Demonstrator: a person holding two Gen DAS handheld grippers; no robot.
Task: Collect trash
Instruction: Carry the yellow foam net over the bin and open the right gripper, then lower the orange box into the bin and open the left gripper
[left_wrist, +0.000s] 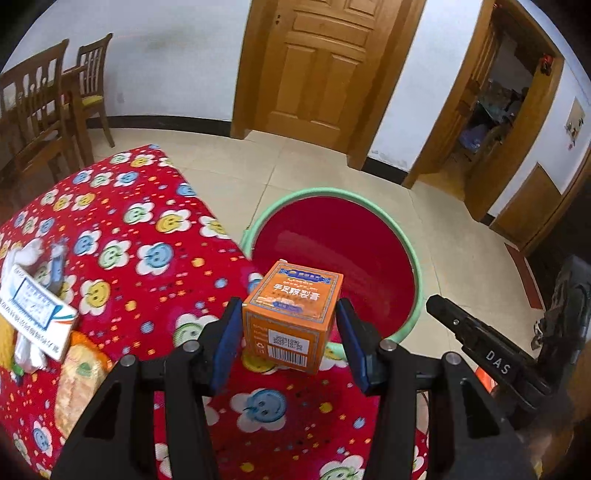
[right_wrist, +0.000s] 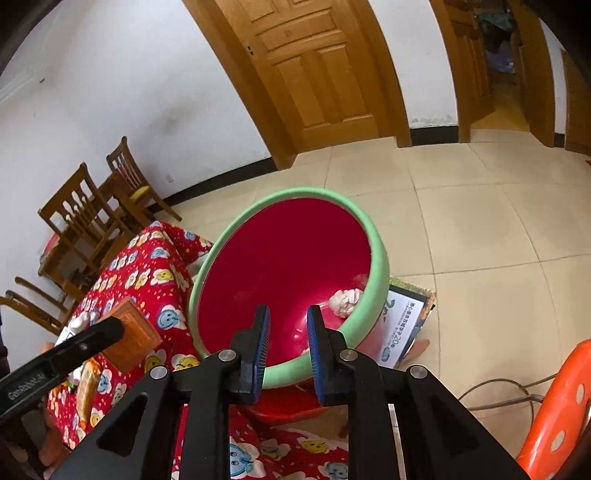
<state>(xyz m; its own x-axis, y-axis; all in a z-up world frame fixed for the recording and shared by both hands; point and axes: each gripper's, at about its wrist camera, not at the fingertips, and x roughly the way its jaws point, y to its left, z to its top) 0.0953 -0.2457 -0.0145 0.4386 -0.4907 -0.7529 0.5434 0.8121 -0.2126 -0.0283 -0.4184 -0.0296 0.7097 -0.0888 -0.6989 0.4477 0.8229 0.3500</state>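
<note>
My left gripper (left_wrist: 290, 314) is shut on a small orange box (left_wrist: 291, 317) with a barcode, pinched between the blue pads above the table's edge. Just beyond it stands a red bucket with a green rim (left_wrist: 325, 191). In the right wrist view my right gripper (right_wrist: 289, 314) hangs over the same bucket's green rim (right_wrist: 291, 192), jaws slightly apart with nothing between them. A crumpled white paper ball (right_wrist: 345, 301) lies inside the bucket. The orange box (right_wrist: 133, 336) shows there at the left, beside a left finger (right_wrist: 92, 338).
The table wears a red smiley-face cloth (left_wrist: 147, 240). On its left lie a white-and-blue box (left_wrist: 37, 310), white tissue (left_wrist: 26, 254) and an orange snack packet (left_wrist: 77, 376). Wooden chairs (left_wrist: 37, 103) stand behind. A printed carton (right_wrist: 402, 325), cable (right_wrist: 498, 391) and orange stool (right_wrist: 561, 406) sit near the bucket.
</note>
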